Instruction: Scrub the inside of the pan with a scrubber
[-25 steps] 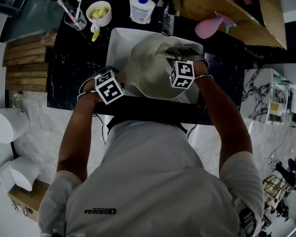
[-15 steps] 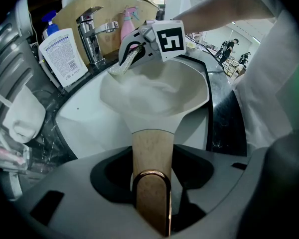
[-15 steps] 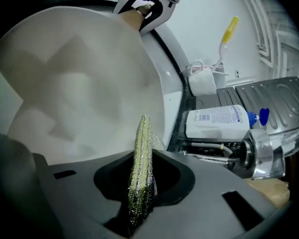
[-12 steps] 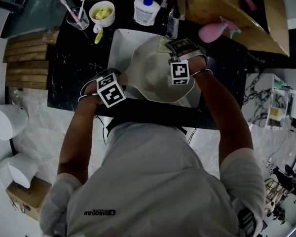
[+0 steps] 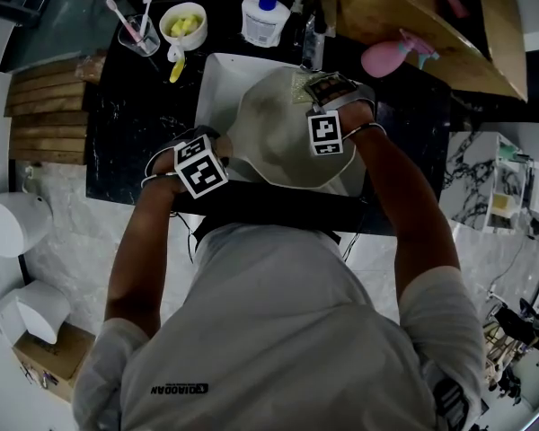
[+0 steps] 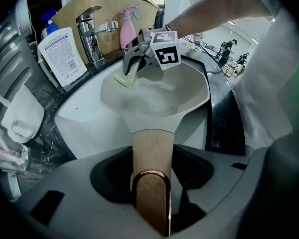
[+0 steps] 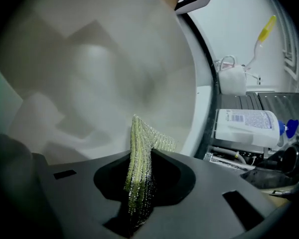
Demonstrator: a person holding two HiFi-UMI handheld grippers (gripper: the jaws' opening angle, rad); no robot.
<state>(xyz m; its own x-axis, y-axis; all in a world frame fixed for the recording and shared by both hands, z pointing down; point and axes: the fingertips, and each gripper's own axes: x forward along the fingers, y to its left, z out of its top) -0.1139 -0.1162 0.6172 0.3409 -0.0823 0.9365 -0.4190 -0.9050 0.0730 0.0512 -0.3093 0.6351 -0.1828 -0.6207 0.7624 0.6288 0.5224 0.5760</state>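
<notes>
Nearest the person, the left gripper (image 6: 152,203) is clamped on the wooden handle (image 6: 152,148) of the pale pan (image 6: 159,96), which sits over the white sink (image 5: 208,83). Farther in, the right gripper (image 7: 139,185) pinches a green scrubber (image 7: 141,151) at the pan's inner wall.

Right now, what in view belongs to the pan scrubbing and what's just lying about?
In the job:
pan, its handle in the left claw; scrubber in the right claw; sink.

Lying about:
white bottle, pink spray bottle, toothbrush cup, bowl.
</notes>
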